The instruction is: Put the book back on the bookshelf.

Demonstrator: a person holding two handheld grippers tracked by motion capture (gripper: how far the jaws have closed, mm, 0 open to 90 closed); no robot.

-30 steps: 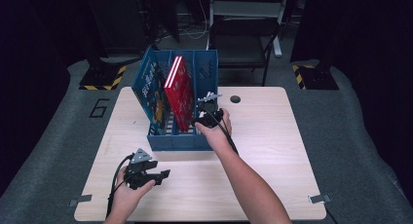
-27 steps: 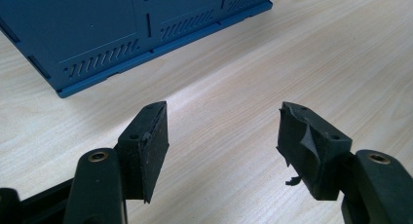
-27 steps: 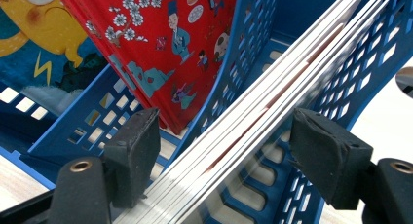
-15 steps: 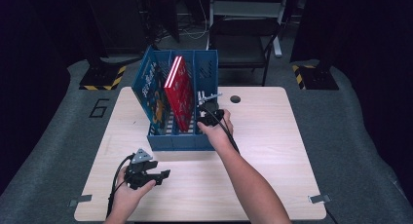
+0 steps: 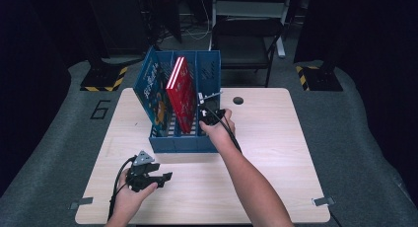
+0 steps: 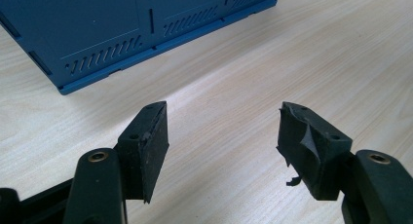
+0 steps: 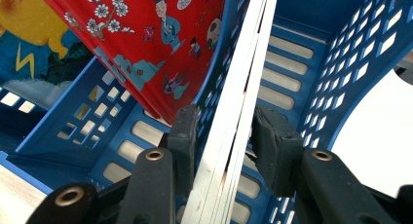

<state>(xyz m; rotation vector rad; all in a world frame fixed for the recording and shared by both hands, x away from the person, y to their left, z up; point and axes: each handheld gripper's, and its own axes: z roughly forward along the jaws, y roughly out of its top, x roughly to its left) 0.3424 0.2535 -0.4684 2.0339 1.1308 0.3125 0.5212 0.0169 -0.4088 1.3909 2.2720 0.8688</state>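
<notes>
The right claw (image 5: 206, 107) is at the blue file rack (image 5: 182, 138), above its right compartment, and its jaws have just been closing on a thin white book (image 7: 238, 107) that stands on edge between them; in the right gripper view the left pad seems to touch the page edges, while a small gap remains at the right pad, so I cannot tell if the grip is firm. Just left of this claw, in the middle compartment, a red book (image 5: 180, 91) leans, and farther left a blue and yellow book (image 5: 154, 91) leans against the rack wall. The left claw (image 5: 165, 176) rests low over the light wooden table (image 5: 276, 158), well apart from the rack and in front of it, with its jaws wide and nothing between them. Beyond the right claw, past the table edge, a dark chair (image 5: 246, 39) stands on a grey floor (image 5: 355, 118), and the room behind it is almost black.
</notes>
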